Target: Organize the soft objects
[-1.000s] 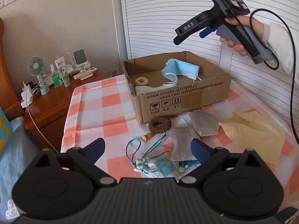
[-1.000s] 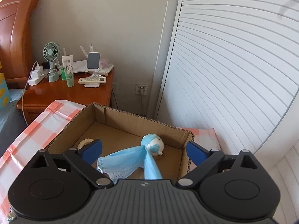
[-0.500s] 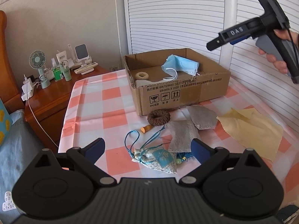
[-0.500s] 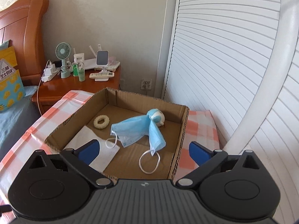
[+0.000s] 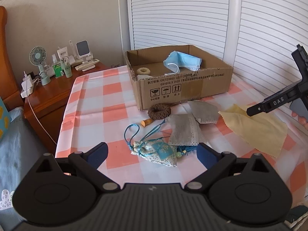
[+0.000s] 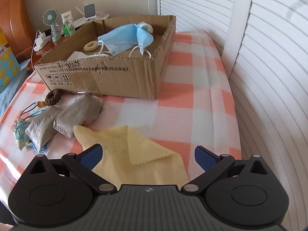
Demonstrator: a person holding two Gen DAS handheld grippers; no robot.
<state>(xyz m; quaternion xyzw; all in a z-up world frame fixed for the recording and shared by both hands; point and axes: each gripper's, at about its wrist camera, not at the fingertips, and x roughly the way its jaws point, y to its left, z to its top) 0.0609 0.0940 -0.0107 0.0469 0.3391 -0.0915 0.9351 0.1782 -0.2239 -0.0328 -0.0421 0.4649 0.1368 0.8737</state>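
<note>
Swung down from above the cardboard box [image 6: 107, 77] toward the yellow cloth [image 6: 134, 154] on the worktop [image 6: 192, 105]; right gripper [image 6: 148, 156] fingers wide, empty. Left gripper [image 5: 152, 155] likewise wide. Probably next: lowering, pinching cloth, carrying to box.

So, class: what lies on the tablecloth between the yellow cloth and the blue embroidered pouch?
Two grey cloth pieces lie between the yellow cloth and the pouch, one overlapping the other. The right wrist view shows it best.

Corrugated cardboard box [image 6: 107, 77], matt yellow cloth [image 6: 134, 154]
</note>
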